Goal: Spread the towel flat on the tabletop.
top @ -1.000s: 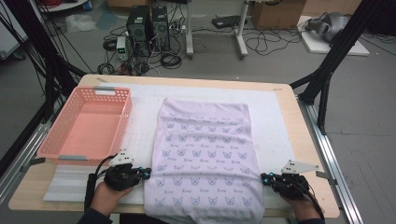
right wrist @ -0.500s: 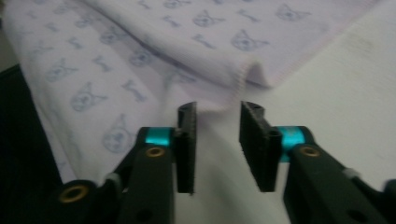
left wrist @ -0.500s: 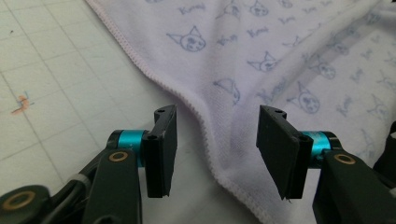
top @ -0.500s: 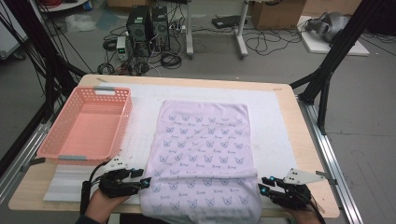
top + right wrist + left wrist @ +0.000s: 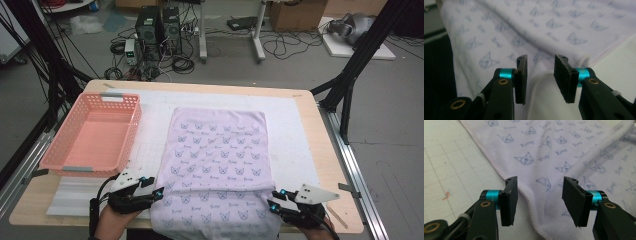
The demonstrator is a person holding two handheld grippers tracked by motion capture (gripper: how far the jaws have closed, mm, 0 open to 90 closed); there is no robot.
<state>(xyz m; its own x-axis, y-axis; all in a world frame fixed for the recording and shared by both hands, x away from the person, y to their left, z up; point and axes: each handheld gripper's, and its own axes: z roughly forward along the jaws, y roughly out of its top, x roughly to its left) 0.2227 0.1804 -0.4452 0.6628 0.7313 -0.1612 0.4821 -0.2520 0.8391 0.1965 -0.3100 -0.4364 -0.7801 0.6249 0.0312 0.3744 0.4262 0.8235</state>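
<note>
A pale lilac cloth [image 5: 220, 160] printed with small cat faces lies spread on the white mat [image 5: 295, 125], its near part hanging over the table's front edge. My left gripper [image 5: 156, 192] sits at the cloth's near left side. Its jaws have just been opening and stand open, with the cloth's hem [image 5: 530, 202] lying loose beneath the gap [image 5: 539, 195]. At the near right side, my right gripper [image 5: 274, 200] has also just been opening. It is open [image 5: 540, 75] over a curled hem [image 5: 536, 80], and neither pad presses on it.
A pink plastic basket [image 5: 131, 131] stands empty on the table's left half. The wooden table [image 5: 330, 165] ends close behind both hands. Black frame legs [image 5: 350, 95] rise at the sides; computers [image 5: 160, 27] and cables lie on the floor beyond.
Both grippers have opened and let go of the cloth's sides. Both hands drew back a little toward the near edge, and a fold ridge now crosses the cloth's near part.
</note>
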